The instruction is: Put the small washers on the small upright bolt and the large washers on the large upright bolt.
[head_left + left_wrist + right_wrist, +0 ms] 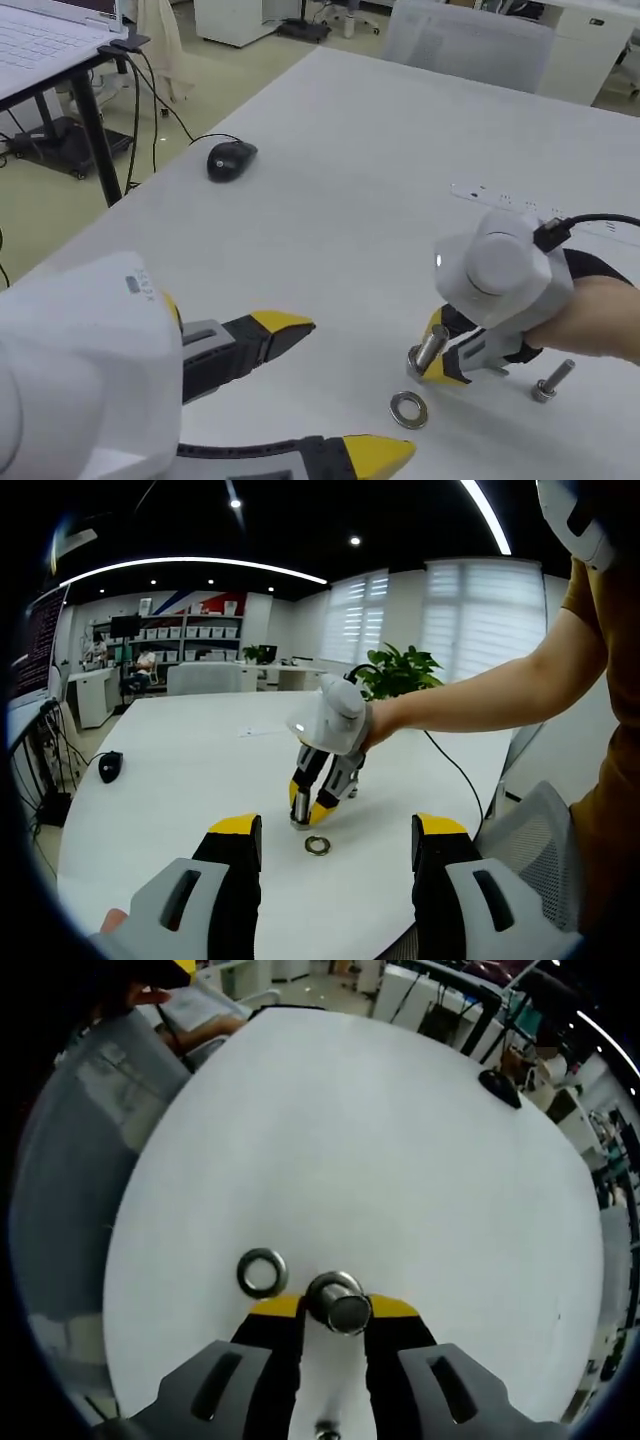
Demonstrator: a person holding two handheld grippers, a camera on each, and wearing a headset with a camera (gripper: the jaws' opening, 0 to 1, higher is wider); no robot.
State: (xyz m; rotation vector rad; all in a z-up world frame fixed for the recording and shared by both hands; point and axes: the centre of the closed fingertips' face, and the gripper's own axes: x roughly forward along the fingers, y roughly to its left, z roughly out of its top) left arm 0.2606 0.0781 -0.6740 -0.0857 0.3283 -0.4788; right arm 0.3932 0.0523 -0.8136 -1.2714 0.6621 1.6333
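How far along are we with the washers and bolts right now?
Done: nothing yet. The large bolt and the small bolt are both bare. In hand: the right gripper is shut on the large bolt, and the left gripper hangs open and empty. Left: the washer lies flat on the table beside the large bolt, not yet picked up or threaded on.

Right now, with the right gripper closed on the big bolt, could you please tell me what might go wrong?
The right gripper clamps the big bolt; an uneven release could let it topple. The washer lies close beside that bolt, so the opening jaws might flick it away. The small bolt sits just below the hand, so pulling back carelessly could knock it.
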